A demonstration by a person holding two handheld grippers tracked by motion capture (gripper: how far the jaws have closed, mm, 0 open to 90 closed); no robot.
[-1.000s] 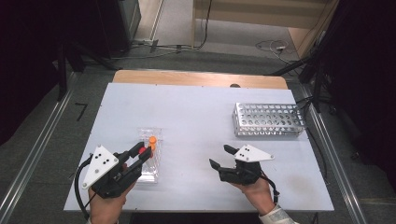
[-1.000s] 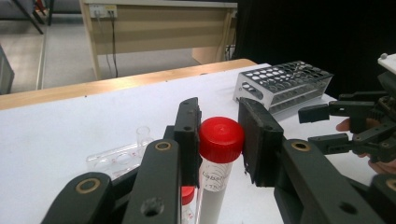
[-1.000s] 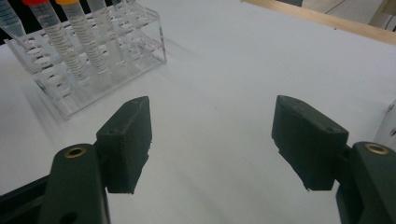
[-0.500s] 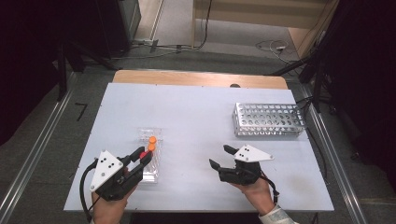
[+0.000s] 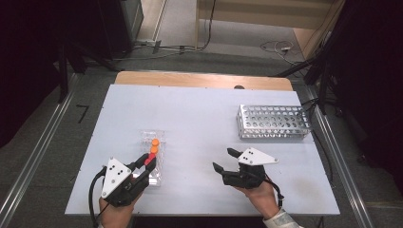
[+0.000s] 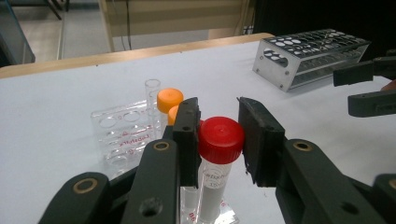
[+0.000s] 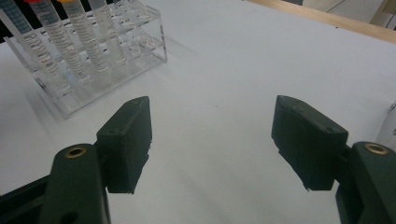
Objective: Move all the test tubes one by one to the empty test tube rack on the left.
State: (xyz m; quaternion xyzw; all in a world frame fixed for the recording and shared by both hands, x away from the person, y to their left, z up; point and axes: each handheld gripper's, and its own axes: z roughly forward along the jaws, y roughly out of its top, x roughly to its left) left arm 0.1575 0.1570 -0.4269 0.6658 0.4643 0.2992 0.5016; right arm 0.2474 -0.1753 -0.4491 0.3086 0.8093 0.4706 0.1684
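at the near edge of the white worktop (image 5: 199, 109), a person's left tool (image 5: 148, 161) brackets the red-capped tube (image 6: 220, 140), which stands in the near end of the clear plastic rack (image 5: 153, 156); in the left gripper view one pad touches the cap while the other stands just clear of it, and the jaws have just been easing apart, so the tube looks released rather than clamped. the judgement here is that the tube is being seated, and the clean way to finish is to let the jaws spread evenly, then lift straight up along the tube's axis so neither pad drags the cap or tips the light rack. just behind it stand two orange-capped tubes (image 6: 169, 100) and an uncapped clear tube (image 6: 152, 91) in the same rack. to the right, well apart, the right tool (image 5: 228, 159) hovers low over bare worktop with its jaws wide and nothing between them, well placed to steady the rack if it shifts. farther back on the right sits the perforated metal rack (image 5: 273, 121), with no tubes visible in it, near the worktop's wooden far edge (image 5: 199, 80).
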